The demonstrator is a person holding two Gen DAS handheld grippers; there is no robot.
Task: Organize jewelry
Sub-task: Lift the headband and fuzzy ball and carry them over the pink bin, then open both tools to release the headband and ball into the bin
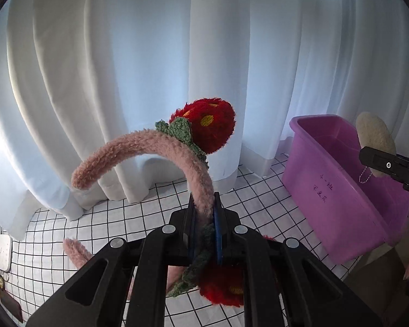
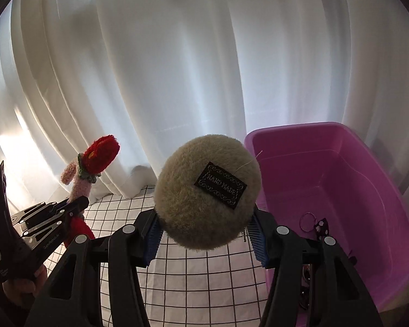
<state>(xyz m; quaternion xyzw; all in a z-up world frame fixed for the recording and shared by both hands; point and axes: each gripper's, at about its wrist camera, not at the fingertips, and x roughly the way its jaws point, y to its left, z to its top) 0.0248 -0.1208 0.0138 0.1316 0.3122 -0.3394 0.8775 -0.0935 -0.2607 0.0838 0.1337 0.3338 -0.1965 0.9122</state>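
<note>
Both grippers hold fuzzy accessories above a checked cloth beside a purple bin.

The pink headband [image 1: 139, 150] arches up from the left gripper [image 1: 204, 218], whose 2 fingers are clamped on its band; a red knitted flower [image 1: 208, 125] with green leaves sits at the top of the arch, toward 12 o'clock in the left wrist view, and a second red flower hangs below the fingers. The right gripper [image 2: 204, 234] squeezes a round beige pompom [image 2: 204, 190] bearing a black "HAND MADE" label [image 2: 220, 185]. The purple bin [image 2: 368, 190] stands at 3 o'clock in the right wrist view, with a small ring [image 2: 308, 222] and a dark trinket inside it. The grid-patterned cloth [image 1: 150, 218] lies under everything, with the white curtain [image 1: 150, 54] behind it.
</note>
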